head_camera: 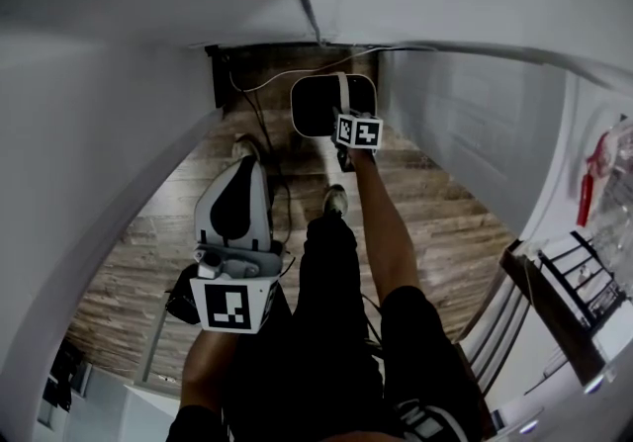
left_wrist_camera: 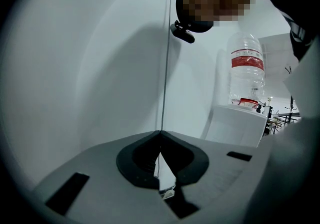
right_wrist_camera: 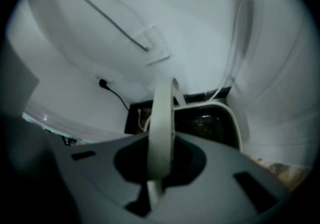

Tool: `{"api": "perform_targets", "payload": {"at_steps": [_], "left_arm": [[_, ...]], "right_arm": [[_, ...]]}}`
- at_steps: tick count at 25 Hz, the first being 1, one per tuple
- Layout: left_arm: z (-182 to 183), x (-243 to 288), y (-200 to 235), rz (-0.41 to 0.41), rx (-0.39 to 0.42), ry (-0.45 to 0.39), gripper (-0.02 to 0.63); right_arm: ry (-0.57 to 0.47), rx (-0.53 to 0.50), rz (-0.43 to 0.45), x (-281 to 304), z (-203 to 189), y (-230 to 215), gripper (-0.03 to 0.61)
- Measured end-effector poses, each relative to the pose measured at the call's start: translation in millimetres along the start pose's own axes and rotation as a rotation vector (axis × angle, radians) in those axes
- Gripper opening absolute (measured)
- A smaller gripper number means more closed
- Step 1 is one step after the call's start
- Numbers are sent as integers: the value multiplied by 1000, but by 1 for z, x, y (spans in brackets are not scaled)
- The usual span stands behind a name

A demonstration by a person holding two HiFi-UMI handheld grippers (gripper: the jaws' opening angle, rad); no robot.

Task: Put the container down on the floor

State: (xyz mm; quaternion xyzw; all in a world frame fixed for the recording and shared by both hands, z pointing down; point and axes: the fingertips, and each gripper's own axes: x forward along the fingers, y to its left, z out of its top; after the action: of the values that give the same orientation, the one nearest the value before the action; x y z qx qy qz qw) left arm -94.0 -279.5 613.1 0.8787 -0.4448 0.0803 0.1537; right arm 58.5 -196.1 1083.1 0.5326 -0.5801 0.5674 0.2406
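Observation:
The container (head_camera: 318, 110) is a dark tub with a white rim and a white strap handle (head_camera: 343, 92). It hangs over the wooden floor (head_camera: 435, 203) near the base of the wall. My right gripper (head_camera: 345, 115) points steeply down and is shut on that handle (right_wrist_camera: 162, 113). In the right gripper view the tub's dark inside (right_wrist_camera: 207, 120) shows just beyond the jaws (right_wrist_camera: 161, 140). My left gripper (head_camera: 248, 161) is held closer to me at the left, shut and empty. In the left gripper view its jaws (left_wrist_camera: 160, 135) face a white wall.
Cables (head_camera: 265, 143) trail across the floor from a dark gap (head_camera: 222, 74) at the wall's foot, and a plug (right_wrist_camera: 103, 83) sits in the wall. The person's legs and shoes (head_camera: 336, 199) stand below the container. A rack (head_camera: 584, 282) is at the right. A water bottle (left_wrist_camera: 246, 72) tops a white dispenser (left_wrist_camera: 237, 127).

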Motion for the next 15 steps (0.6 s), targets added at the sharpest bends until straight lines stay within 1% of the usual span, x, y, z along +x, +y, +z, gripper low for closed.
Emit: {"api": "perform_targets", "payload": {"at_steps": [5,11,15], "left_arm": [[0,4,-4,-3,2,6,28],[-1,5,-11,-17,7,17,29],[0,3,-13,-19,10,13,28]], "right_arm": [[10,-29,-33,0,-5,-3,34],[57,-78,-86,-3,-19,-9,34],[75,-83,-123,-3,-27,-17,34]]}}
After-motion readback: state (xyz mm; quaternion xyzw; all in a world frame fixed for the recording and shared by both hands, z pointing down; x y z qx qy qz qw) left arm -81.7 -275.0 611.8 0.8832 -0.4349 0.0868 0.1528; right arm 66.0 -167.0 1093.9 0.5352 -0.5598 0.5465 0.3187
